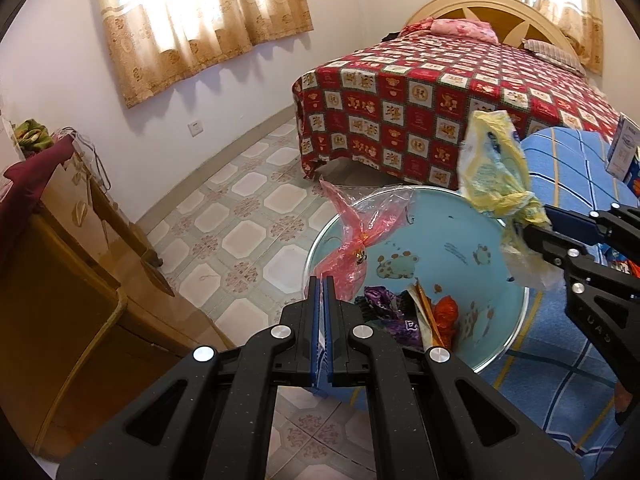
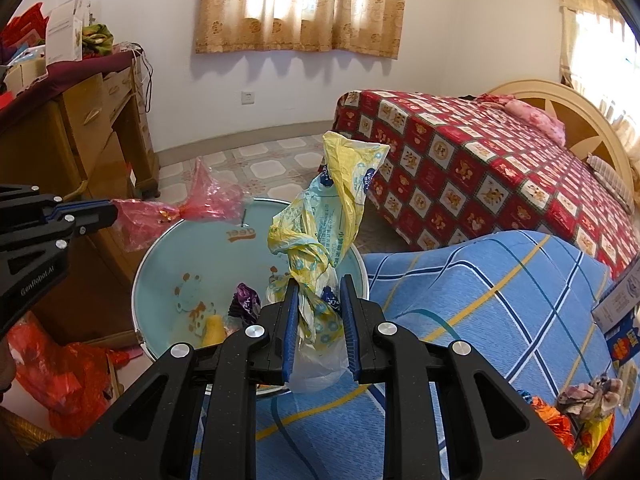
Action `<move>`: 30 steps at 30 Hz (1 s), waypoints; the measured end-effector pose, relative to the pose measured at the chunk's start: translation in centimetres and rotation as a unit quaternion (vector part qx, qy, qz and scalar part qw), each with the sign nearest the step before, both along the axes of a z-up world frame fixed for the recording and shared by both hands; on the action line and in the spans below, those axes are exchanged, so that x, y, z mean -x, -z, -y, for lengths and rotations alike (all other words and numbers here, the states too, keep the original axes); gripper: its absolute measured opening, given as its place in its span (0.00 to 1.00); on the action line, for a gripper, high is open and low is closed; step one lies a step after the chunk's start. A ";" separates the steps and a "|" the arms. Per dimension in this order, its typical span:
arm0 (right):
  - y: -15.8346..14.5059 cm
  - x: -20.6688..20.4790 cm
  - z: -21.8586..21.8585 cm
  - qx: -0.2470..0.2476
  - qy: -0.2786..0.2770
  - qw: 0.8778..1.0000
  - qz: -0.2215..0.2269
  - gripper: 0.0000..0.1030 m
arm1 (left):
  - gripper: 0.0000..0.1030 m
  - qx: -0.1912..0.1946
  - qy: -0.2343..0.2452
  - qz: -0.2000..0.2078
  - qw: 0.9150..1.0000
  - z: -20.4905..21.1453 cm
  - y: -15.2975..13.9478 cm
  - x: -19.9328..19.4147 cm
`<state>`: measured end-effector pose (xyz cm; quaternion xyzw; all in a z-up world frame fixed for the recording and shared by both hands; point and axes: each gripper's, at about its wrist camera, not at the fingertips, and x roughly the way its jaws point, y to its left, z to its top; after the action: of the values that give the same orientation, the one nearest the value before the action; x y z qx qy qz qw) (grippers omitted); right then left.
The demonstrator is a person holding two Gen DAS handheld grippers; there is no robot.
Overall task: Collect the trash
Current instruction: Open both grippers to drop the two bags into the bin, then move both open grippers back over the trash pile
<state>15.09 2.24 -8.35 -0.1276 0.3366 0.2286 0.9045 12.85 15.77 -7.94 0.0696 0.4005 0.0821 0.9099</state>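
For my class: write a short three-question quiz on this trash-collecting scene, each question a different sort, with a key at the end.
1. True or false: the left gripper holds the pink plastic bag at the rim of the light blue basin.
2. Multiple choice: the right gripper is shut on
A. a purple wrapper
B. a knotted yellow plastic bag
C. a cardboard box
3. Fill the gap: the basin stands beside a surface covered with a blue ______ cloth.

Key
1. True: its jaws are shut on the bag's edge.
2. B: the yellow plastic bag stands up between its pads, above the basin. The purple wrapper lies inside the basin.
3. Striped.
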 end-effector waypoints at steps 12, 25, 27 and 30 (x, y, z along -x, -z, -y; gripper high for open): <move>-0.3 0.9 2.1 -0.027 0.019 0.999 0.010 0.58 | 0.72 0.010 0.013 0.006 1.000 1.2 0.3 0.3; -0.7 7.6 13.4 -0.058 0.119 0.991 0.024 0.73 | 0.88 0.006 0.041 -0.050 0.998 4.1 3.3 0.0; -0.4 8.8 15.9 -0.061 0.145 0.987 0.024 0.74 | 0.88 0.009 0.047 -0.057 0.997 4.8 3.5 -0.1; 0.1 10.0 18.8 -0.061 0.178 0.982 0.022 0.74 | 0.87 0.000 0.061 -0.047 0.997 6.8 3.5 0.0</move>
<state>5.07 -16.54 -8.43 -0.0151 0.3199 0.0810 0.9439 12.86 9.01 -11.40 0.0975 0.4378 0.0235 0.8934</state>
